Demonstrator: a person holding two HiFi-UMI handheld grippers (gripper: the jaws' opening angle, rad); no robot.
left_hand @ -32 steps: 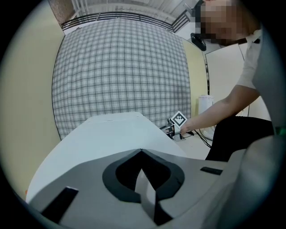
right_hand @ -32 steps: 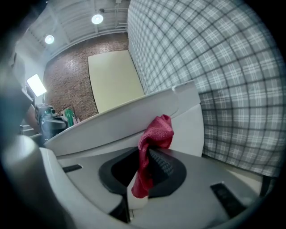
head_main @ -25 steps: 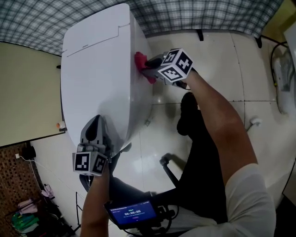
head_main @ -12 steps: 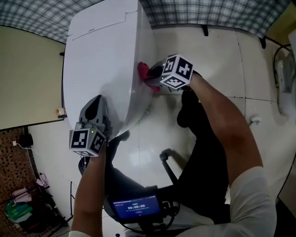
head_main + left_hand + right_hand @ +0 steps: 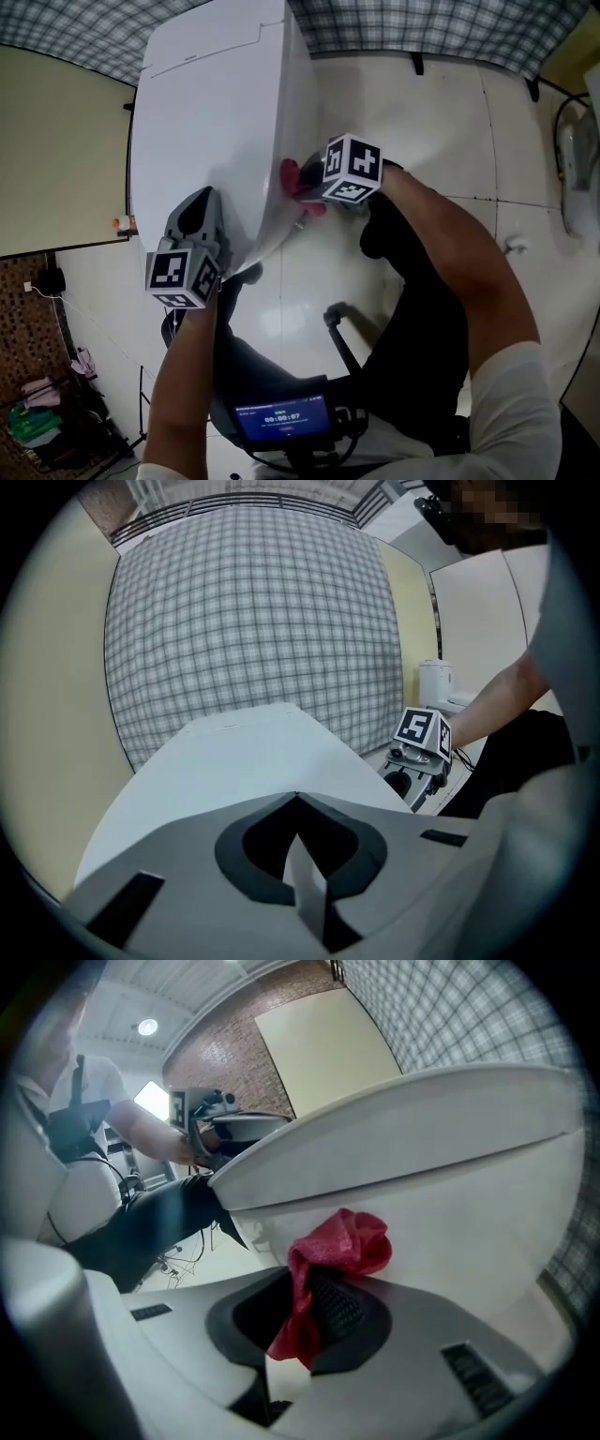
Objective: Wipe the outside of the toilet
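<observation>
Lower left of frame: my left gripper [image 5: 199,208] is holding its jaws pressed together, empty, at the near end of the glossy white toilet [image 5: 206,103]. Further up, at centre, my right gripper [image 5: 307,180] is pinching a crumpled red cloth [image 5: 290,174] against the toilet's side wall.

White toilet [image 5: 206,122], glossy, lid down, stood right ahead of the right gripper [image 5: 305,186], its curved outer side facing the jaws. The red cloth [image 5: 337,1246] was crumpled and pinched between those jaws. Its bunched end was pressed to the bowl's side just under the rim, and a tail hung down between the jaws.
</observation>
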